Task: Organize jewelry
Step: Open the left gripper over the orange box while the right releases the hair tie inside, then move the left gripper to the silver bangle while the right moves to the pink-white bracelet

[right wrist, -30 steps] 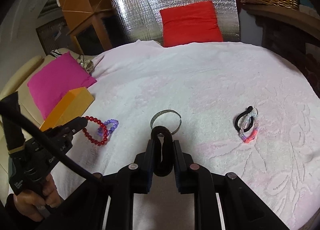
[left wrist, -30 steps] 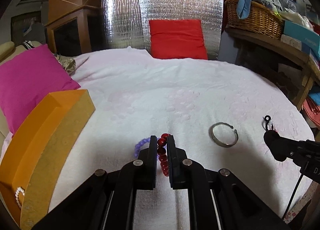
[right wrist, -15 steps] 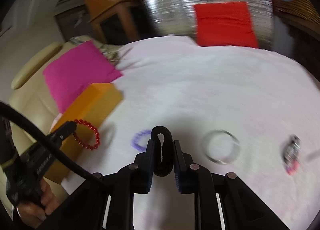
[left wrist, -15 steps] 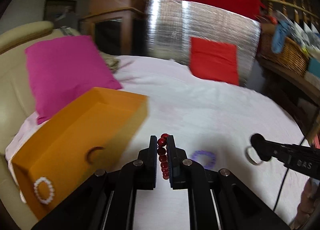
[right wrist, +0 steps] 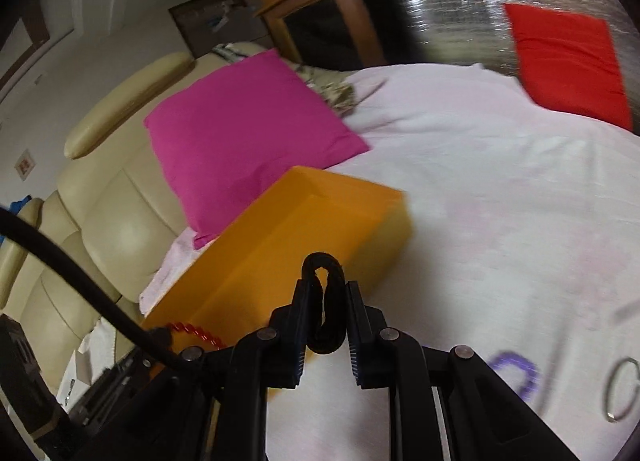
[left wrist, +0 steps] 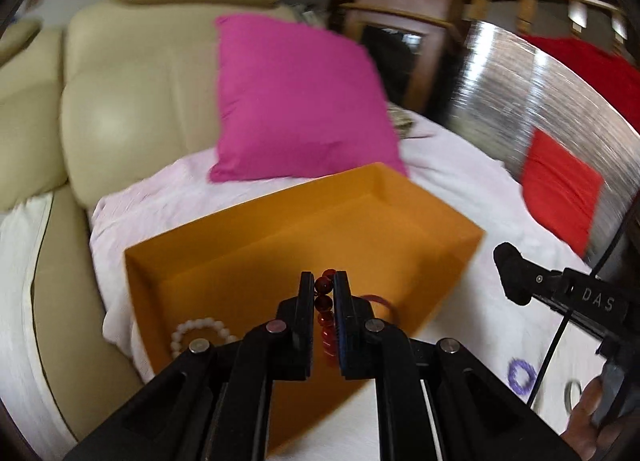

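Observation:
My left gripper (left wrist: 323, 281) is shut on a red bead bracelet (left wrist: 324, 311) and hangs over the open orange box (left wrist: 260, 261). A white pearl bracelet (left wrist: 200, 335) and a dark red ring-shaped piece (left wrist: 378, 301) lie inside the box. My right gripper (right wrist: 326, 285) is shut on a black hair band (right wrist: 326, 301), just right of the orange box (right wrist: 288, 233); its tip (left wrist: 512, 271) shows at the right of the left wrist view. The red bracelet (right wrist: 192, 331) shows at the box's near end. A purple bead bracelet (right wrist: 516, 375) and a silver bangle (right wrist: 622, 389) lie on the white cloth.
A pink cushion (left wrist: 296, 101) leans on a cream leather sofa (left wrist: 120, 101) behind the box. A red cushion (right wrist: 568, 61) rests against a silver foil panel (left wrist: 532, 101) at the back. The white bedspread (right wrist: 500, 181) stretches right of the box. A hand (left wrist: 592, 425) grips the right tool.
Both grippers swung left from the middle of the cloth to the orange box, each keeping its piece. The purple bracelet and the bangle stayed behind on the cloth.

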Demonstrator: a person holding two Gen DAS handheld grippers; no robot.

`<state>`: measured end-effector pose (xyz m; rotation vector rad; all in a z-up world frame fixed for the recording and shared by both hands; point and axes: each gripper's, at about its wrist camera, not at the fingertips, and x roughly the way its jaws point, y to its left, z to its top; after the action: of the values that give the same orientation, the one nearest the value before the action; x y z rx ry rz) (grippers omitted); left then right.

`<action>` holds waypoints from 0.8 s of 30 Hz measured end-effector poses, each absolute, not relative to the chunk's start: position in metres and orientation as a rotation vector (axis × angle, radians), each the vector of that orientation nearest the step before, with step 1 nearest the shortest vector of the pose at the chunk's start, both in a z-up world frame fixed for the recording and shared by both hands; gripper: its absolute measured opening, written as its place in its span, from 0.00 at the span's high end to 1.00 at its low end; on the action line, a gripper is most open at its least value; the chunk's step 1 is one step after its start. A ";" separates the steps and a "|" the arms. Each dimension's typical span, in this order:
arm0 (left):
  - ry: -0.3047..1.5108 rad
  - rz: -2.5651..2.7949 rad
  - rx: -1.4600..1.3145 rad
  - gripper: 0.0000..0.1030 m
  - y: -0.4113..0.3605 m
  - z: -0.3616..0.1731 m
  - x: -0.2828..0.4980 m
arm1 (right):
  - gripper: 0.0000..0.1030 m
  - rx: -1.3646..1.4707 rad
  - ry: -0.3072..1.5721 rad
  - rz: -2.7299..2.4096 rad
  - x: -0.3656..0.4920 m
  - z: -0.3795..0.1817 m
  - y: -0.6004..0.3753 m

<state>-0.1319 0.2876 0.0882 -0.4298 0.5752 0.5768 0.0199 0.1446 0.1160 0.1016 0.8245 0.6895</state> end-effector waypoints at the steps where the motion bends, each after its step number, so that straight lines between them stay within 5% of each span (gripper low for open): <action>1: 0.576 0.589 -0.440 0.91 0.293 0.086 -0.133 | 0.82 0.091 0.832 0.703 0.021 0.113 0.156; 15: 0.622 0.617 -0.512 0.88 0.344 0.055 -0.101 | 0.76 0.046 0.972 0.719 0.080 0.071 0.247; 19: 0.624 0.602 -0.556 0.52 0.344 0.053 -0.103 | 0.39 0.087 0.990 0.690 0.091 0.064 0.244; 24: 0.590 0.624 -0.489 0.48 0.332 0.065 -0.106 | 0.39 0.146 0.913 0.699 0.084 0.078 0.219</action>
<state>-0.1063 0.3319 0.0650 -0.4887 0.5900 0.6245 0.0841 0.2193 0.0781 0.1462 0.9128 0.6991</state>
